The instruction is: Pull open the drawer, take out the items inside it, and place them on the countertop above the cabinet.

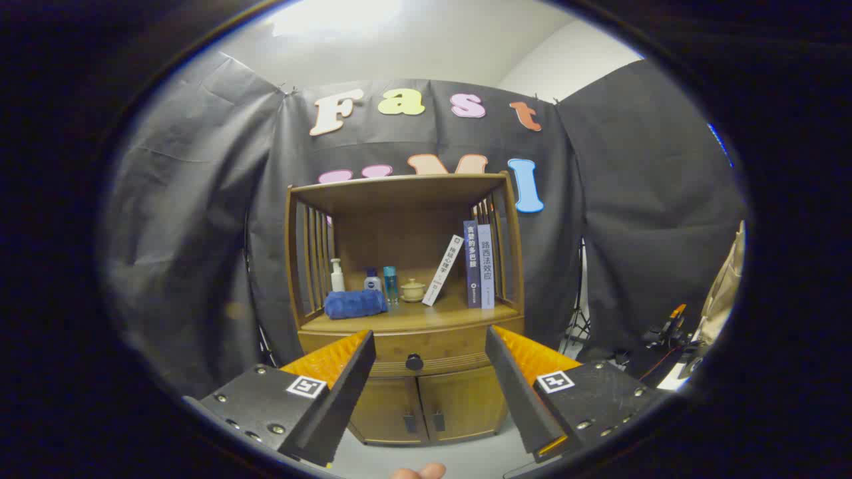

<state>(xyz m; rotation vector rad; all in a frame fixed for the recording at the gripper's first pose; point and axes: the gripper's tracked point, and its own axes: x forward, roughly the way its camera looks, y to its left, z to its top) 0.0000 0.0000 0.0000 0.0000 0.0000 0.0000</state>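
Note:
A wooden cabinet [406,313] stands ahead against the cloth wall. Its drawer [413,346] sits shut under the countertop [413,318], with a round dark knob [414,362] at its middle. My gripper [429,362] is open, well short of the cabinet, and the knob appears in the gap between the fingers [346,372]. Nothing is held. What lies inside the drawer is hidden.
On the countertop lie a rolled blue towel [355,304], a white pump bottle [337,275], two small bottles [381,282], a lidded cup [413,291] and several books [474,265]. Two lower doors [429,409] are shut. A tripod and gear [659,332] stand right. A fingertip [419,472] shows below.

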